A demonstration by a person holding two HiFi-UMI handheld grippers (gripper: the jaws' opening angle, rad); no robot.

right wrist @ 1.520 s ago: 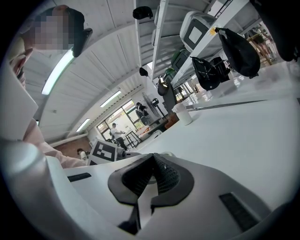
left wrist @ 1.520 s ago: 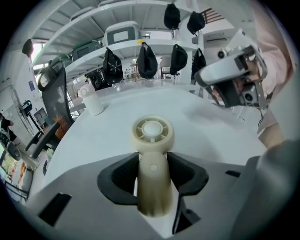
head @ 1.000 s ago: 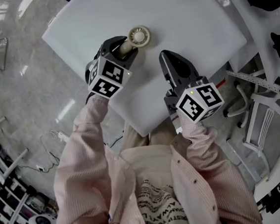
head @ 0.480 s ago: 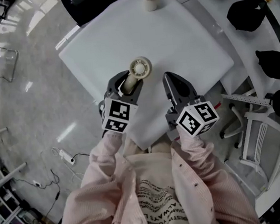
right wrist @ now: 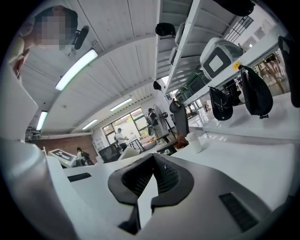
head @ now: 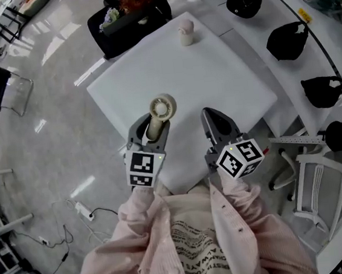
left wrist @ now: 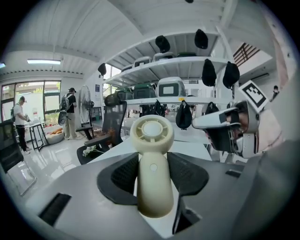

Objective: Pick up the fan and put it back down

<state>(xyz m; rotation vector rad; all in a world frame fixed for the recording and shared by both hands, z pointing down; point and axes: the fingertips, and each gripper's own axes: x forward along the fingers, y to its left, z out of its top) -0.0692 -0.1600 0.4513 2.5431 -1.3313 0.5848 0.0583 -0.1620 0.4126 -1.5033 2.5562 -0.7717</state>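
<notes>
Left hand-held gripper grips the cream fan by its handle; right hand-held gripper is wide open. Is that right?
Not quite. The left hand-held gripper does grip the fan by its handle, but the right hand-held gripper is shut and empty, as the right gripper view shows.

The fan sits in the left gripper over the table, right gripper alongside.

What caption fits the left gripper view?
Left gripper clamps a cream handheld fan upright by its handle, storage shelves behind.
</notes>
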